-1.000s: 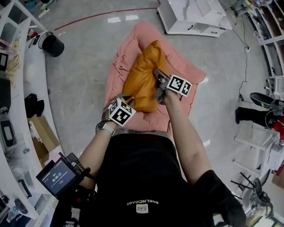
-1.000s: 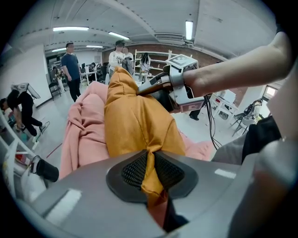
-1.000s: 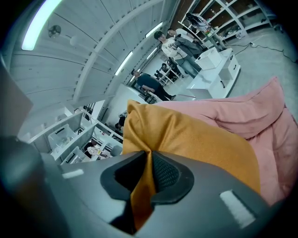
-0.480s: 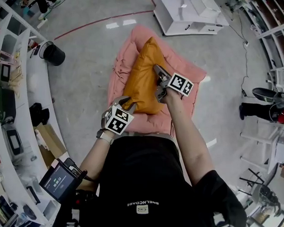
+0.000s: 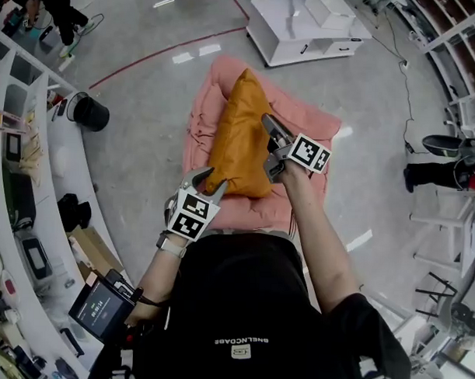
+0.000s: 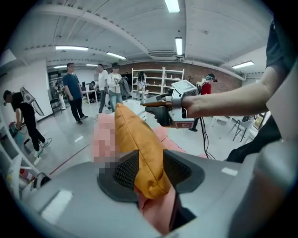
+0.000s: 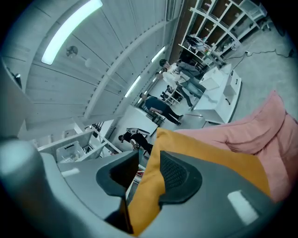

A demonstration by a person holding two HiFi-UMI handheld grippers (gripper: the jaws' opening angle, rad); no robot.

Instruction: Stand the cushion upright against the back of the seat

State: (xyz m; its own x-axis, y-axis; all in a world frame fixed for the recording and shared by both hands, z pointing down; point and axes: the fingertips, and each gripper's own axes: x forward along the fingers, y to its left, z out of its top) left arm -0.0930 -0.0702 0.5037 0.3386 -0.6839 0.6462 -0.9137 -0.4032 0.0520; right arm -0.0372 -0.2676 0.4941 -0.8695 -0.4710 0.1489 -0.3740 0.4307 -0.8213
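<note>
Head view: the orange cushion (image 5: 238, 138) stands on its long edge on the pink seat (image 5: 306, 121), thin seam up, far tip near the seat's far end. Can't tell if it leans on the back there. L gripper (image 5: 207, 182) is at the cushion's near corner, w/ the corner btwn its jaws. R gripper (image 5: 268, 145) is on the cushion's right flank, approx mid-length, ahead and right of the L one. White cabinet (image 5: 297, 28) is on the floor well ahead of both grippers. Black bin (image 5: 91, 114) is far off to the L gripper's left.

L gripper view: jaws are opening w/ the cushion's (image 6: 135, 139) corner btwn them. Fabric fills the gap, both pads are against it, and the corner bulges out just below the pads. The cushion rises upright straight ahead of the jaws. Pink seat fabric (image 6: 158, 211) lies under the corner. R gripper (image 6: 146, 103) is ahead and to the right, at the cushion's upper edge. People (image 6: 72, 90) stand well beyond.

R gripper view: clamped on the cushion's (image 7: 200, 153) edge. Both pads touch the fabric, w/ an orange fold running down btwn them. The rest of the cushion spreads to the right of the jaws, pink seat (image 7: 265, 130) just past it. White cabinet (image 7: 219, 88) is further ahead.
</note>
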